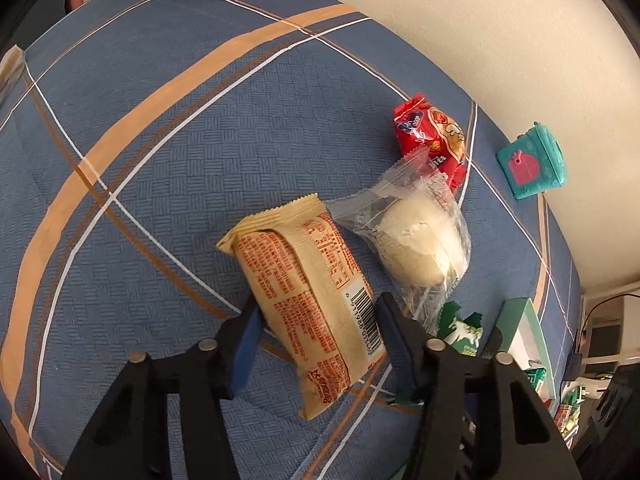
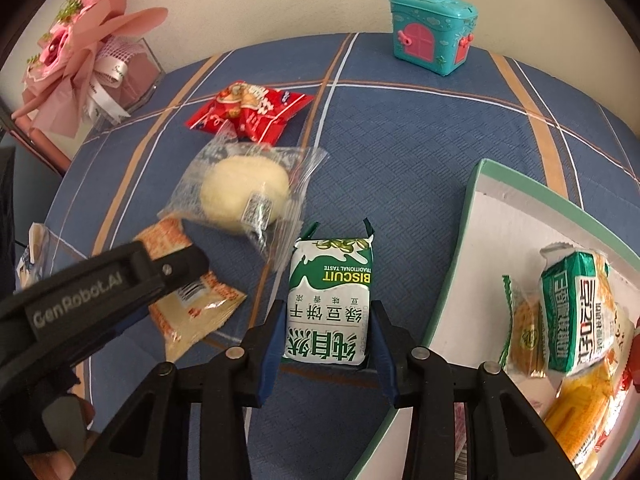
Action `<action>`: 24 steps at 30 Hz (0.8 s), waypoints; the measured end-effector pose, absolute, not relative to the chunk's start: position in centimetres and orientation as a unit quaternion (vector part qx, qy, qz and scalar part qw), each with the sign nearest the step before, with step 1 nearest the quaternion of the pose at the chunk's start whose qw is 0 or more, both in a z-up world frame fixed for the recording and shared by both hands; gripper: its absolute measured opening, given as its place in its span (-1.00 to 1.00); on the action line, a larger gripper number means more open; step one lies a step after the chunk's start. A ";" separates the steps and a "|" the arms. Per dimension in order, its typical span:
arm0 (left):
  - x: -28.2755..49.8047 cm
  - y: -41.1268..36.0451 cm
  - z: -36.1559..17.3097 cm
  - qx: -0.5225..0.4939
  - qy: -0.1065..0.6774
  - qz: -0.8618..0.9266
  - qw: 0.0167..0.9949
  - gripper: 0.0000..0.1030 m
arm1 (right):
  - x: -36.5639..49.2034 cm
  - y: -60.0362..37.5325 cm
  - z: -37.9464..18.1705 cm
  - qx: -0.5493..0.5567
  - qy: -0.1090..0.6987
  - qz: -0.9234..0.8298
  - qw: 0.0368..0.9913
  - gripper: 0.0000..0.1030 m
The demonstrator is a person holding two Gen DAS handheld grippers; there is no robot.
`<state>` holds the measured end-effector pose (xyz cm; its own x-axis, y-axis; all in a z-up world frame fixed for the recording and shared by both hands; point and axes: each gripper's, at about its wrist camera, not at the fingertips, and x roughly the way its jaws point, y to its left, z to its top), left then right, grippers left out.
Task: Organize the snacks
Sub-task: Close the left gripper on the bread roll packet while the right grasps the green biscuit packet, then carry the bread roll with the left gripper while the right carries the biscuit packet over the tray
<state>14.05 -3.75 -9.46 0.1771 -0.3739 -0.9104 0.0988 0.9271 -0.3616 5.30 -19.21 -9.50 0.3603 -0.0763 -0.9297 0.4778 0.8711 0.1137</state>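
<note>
A beige snack packet (image 1: 304, 280) with red print lies lengthwise between the blue pads of my left gripper (image 1: 316, 316), which is shut on it near its barcode end. The right wrist view shows that same packet (image 2: 192, 312) pinched at the left. My right gripper (image 2: 328, 320) is shut on a green and white biscuit packet (image 2: 332, 292) that points away from me over the blue cloth. A clear-wrapped pale bun (image 2: 244, 196) and a red packet (image 2: 248, 108) lie further back. To the right is a white box with a green rim (image 2: 480, 184) holding several packets.
A blue plaid cloth (image 1: 160, 160) covers the table. A teal house-shaped box (image 2: 432, 32) stands at the far edge by the wall. At the back left corner is a pink bouquet (image 2: 76, 60) in a clear case. The bun (image 1: 416, 240) lies just right of the beige packet.
</note>
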 end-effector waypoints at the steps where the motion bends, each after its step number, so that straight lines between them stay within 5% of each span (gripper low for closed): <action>1: 13.9 -3.6 -9.3 -0.111 0.623 -0.158 0.758 0.01 | 5.1 -19.1 -9.5 0.185 0.540 -0.172 0.803 -0.17; 11: 12.6 -3.0 -7.5 -0.128 0.615 -0.180 0.757 -0.36 | 3.9 -18.3 -8.9 0.190 0.537 -0.174 0.803 -0.18; 24: 9.8 1.3 -2.3 -0.152 0.586 -0.196 0.771 -0.43 | 1.4 -17.4 -5.0 0.182 0.513 -0.190 0.817 -0.18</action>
<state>9.79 1.26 -2.29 0.2353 -0.4804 -0.8449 0.1240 0.8771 -0.4641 1.36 -17.37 -5.02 0.4010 -0.1238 -0.9077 0.4968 0.8619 0.1020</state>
